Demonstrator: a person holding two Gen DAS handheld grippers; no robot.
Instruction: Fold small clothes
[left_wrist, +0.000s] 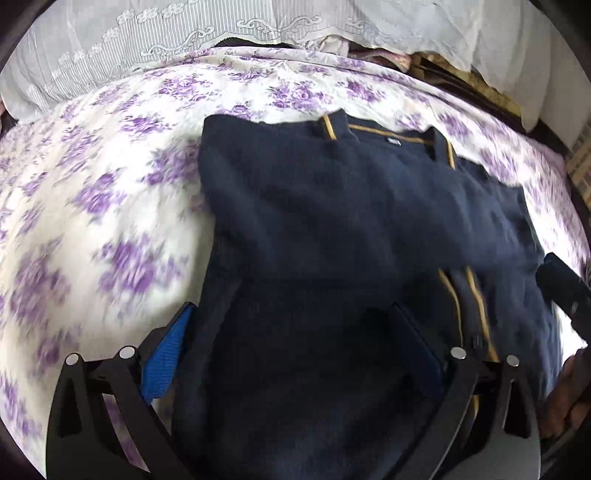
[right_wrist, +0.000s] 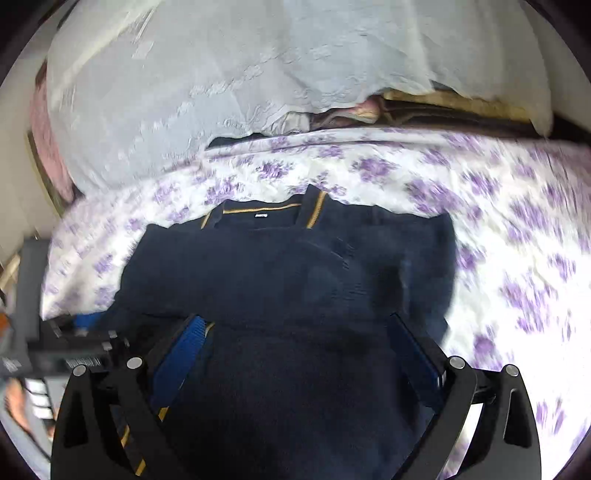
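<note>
- Lying flat on the bed (left_wrist: 110, 206), the navy knitted garment (left_wrist: 351, 221) with mustard trim is seen partly folded, its neckline at the far end and its hem at the near edge.
- The fabric is judged soft, light and limp; sagging is to be expected wherever it is lifted, and the knit looks thick enough not to slip from padded claws.
- The best hold is judged to be at the near hem corners or along a folded side edge, where layers can be pinched together.
- The left claw (left_wrist: 295, 350) is seen spread wide over the near part of the garment, nothing being gripped.
- The right claw (right_wrist: 299, 354) is likewise released, jaws fully apart above the cloth.
- A pale lace cover (right_wrist: 221, 74) and piled textiles are seen at the far side, well apart.
- Nothing is seen lying on the garment; only the two claws crowd each other.
</note>
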